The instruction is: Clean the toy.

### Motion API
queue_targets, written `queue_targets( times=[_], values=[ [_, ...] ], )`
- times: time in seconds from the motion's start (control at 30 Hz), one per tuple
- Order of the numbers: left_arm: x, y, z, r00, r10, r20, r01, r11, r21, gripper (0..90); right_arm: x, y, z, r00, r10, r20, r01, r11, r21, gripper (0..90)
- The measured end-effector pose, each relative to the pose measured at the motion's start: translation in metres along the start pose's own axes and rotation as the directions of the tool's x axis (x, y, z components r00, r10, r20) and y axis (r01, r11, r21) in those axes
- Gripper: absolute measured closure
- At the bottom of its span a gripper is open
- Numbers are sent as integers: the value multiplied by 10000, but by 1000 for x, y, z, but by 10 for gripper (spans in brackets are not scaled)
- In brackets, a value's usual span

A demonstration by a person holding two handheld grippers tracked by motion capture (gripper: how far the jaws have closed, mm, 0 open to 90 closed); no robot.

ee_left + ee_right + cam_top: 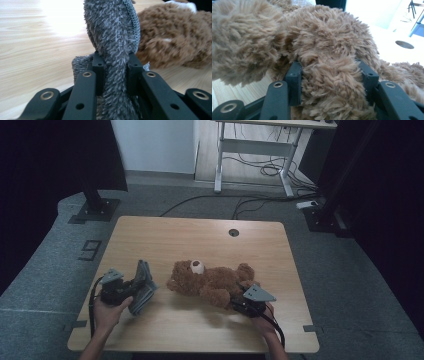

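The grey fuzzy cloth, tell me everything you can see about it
The grey fuzzy cloth looks like soft, short-piled plush with a ribbed stitched edge. It is folded or bunched, standing up from the left claw, whose jaws pinch it. It is held at the table's left front, just left of the brown teddy bear, apparently without touching it.

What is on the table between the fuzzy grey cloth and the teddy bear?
Nothing. In the high view, only bare wooden table lies between the grey cloth and the teddy bear. The left gripper view shows the same light wood between them.
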State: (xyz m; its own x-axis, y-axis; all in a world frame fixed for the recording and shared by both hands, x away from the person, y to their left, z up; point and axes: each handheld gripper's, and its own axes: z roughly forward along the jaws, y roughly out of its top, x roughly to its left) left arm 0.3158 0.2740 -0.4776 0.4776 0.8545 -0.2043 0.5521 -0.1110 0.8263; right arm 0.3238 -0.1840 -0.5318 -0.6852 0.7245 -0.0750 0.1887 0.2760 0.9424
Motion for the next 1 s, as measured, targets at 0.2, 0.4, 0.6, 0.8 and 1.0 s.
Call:
queue_targets(
  times=[0.2,0.4,0.6,0.8,1.0],
  values=[
    [13,-17,-25,9995,93,-317,-80,9992,385,737,0,0,0,10000,0,1,0,10000,-18,491],
    [14,-35,-20,9982,413,-438,-349,9897,1386,706,-1,0,0,10000,-4,-44,4,10000,-13,490],
    [10,-35,-7,9951,405,-905,-259,9872,1576,480,-1,0,0,10000,27,-51,-27,10000,-35,487],
    [-5,-11,-15,9939,579,-937,-506,9956,790,215,0,0,0,10000,19,-18,-19,10000,-29,483],
    [-38,22,14,9957,913,151,-919,9946,482,214,3,2,-1,9998,-170,-59,170,9998,60,462]
  ],
)
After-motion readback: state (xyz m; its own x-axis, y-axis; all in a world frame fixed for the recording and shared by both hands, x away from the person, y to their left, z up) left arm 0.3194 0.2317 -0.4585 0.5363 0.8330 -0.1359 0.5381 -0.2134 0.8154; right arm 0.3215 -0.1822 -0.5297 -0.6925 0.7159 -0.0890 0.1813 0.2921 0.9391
